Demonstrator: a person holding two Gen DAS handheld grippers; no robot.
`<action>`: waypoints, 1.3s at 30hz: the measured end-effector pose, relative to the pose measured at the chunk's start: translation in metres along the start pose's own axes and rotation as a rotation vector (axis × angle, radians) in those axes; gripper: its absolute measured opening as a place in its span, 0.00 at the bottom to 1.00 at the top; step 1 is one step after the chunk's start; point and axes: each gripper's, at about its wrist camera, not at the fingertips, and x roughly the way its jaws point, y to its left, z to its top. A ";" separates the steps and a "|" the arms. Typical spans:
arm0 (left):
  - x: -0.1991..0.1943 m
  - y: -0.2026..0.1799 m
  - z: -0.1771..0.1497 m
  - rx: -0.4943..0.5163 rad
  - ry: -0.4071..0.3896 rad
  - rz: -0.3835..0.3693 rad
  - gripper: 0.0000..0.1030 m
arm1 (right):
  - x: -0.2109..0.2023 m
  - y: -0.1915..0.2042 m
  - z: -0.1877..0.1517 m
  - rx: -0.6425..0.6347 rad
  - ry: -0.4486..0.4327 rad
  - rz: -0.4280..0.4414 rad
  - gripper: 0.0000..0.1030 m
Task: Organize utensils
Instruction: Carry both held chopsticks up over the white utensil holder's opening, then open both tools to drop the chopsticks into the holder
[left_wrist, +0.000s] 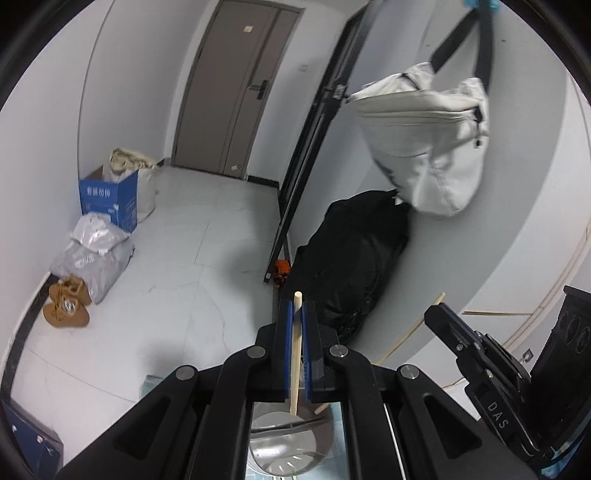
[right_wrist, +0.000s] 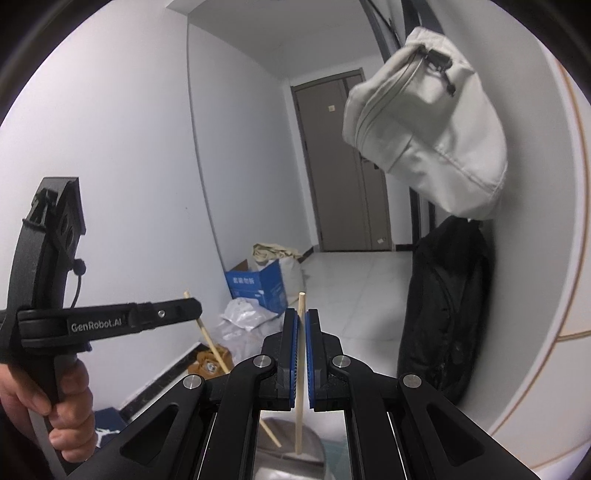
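Left claw (left_wrist: 294, 314) pinches 1 wooden chopstick (left_wrist: 295, 343); right claw (right_wrist: 301, 321) pinches another chopstick (right_wrist: 300, 369), both above a steel bowl (left_wrist: 284, 443).

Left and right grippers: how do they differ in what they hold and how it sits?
The left gripper holds a thicker wooden stick, leaning slightly across its blue pads. The right gripper holds a thinner stick, nearly centred and straight. In the right wrist view, a hand shows on the left gripper's handle; no hand shows on the right. Both are shut, over a metal bowl.

Tiled floor (left_wrist: 192, 236) open ahead; grey bag (left_wrist: 428, 136), black bag (left_wrist: 354, 258) crowd right wall.
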 end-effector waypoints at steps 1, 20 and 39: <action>0.004 0.005 -0.001 -0.013 0.005 0.001 0.01 | 0.004 0.000 -0.001 -0.001 0.003 0.004 0.03; 0.041 0.030 -0.025 -0.020 0.089 -0.016 0.01 | 0.072 0.019 -0.055 -0.105 0.202 0.069 0.03; 0.017 0.029 -0.022 -0.061 0.102 -0.019 0.43 | 0.044 -0.012 -0.065 0.130 0.228 0.121 0.41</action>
